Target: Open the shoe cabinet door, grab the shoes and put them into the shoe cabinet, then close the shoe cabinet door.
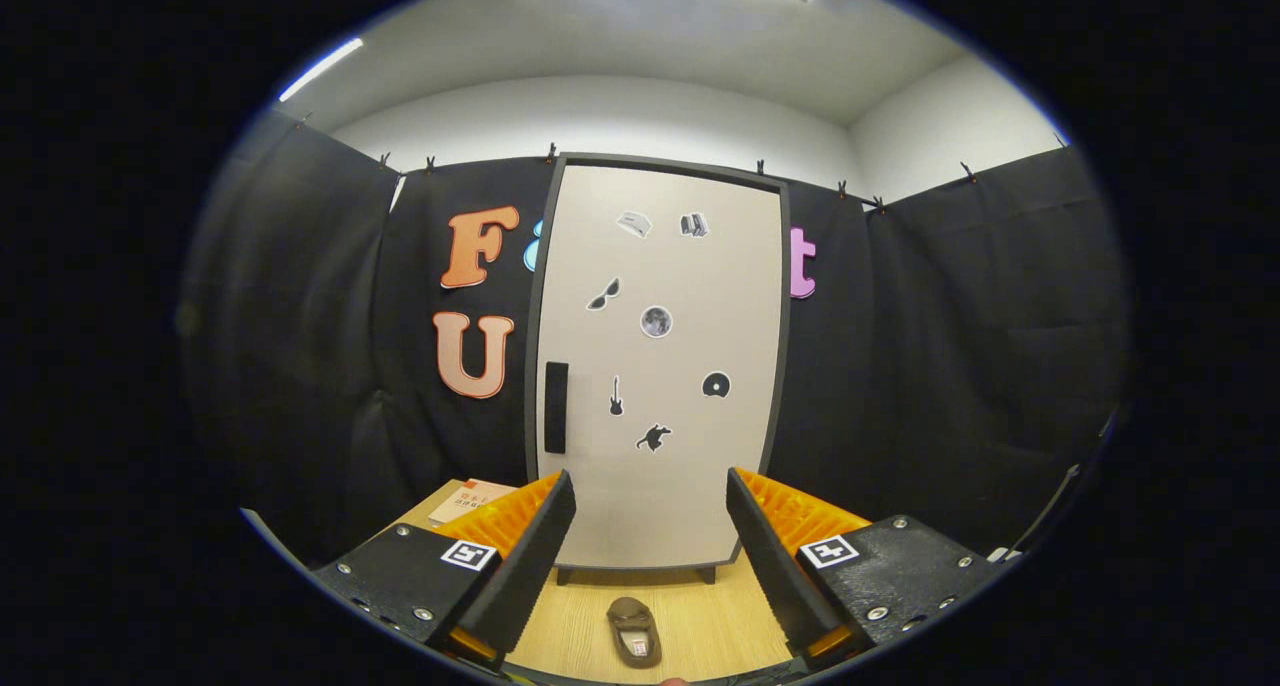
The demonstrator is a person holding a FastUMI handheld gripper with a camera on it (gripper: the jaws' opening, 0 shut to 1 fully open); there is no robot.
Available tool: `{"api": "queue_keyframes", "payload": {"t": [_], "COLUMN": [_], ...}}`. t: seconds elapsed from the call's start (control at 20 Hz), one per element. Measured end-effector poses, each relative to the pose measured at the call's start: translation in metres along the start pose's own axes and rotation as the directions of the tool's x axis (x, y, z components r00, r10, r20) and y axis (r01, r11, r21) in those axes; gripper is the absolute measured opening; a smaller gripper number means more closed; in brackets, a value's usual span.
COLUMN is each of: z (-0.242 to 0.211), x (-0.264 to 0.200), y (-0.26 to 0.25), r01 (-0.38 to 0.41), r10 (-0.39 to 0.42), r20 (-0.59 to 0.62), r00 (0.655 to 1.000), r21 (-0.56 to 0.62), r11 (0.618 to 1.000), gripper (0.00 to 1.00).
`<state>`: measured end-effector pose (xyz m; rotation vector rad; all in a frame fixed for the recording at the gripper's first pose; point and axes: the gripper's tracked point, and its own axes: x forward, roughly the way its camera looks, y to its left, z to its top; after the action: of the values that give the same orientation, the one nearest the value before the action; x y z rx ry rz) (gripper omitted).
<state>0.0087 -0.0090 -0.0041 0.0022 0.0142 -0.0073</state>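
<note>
The tall shoe cabinet (660,366) stands straight ahead on the wooden floor, its pale door shut inside a dark frame. A black vertical handle (556,407) sits on the door's left side, and several small stickers dot the door. A brown shoe (634,633) lies on the floor in front of the cabinet, low between my fingers. My gripper (650,506) is open, fingers spread wide with nothing between them, held well back from the door.
The wooden floor (720,616) runs up to the cabinet's short feet. An orange and white box (470,501) lies on the floor left of the cabinet, behind my left finger. Black cloth walls close in on both sides.
</note>
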Motion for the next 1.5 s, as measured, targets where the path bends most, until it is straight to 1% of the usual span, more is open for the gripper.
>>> {"api": "queue_keyframes", "payload": {"t": [0.6,0.9,1.2,1.5], "z": [-0.002,-0.002,0.000,-0.011], "x": [0.018,0.037,0.079,0.139], "y": [0.009,0.029,0.070,0.112], "r01": [-0.021,-0.055,-0.116,-0.156], "r10": [0.021,0.055,0.116,0.157], "r20": [-0.004,-0.009,0.002,-0.012], "r00": [1.000,0.998,0.993,0.988], "r21": [0.003,0.008,0.020,0.023], "r11": [1.000,0.998,0.993,0.987], "gripper": [0.95,0.95,0.95,0.95]}}
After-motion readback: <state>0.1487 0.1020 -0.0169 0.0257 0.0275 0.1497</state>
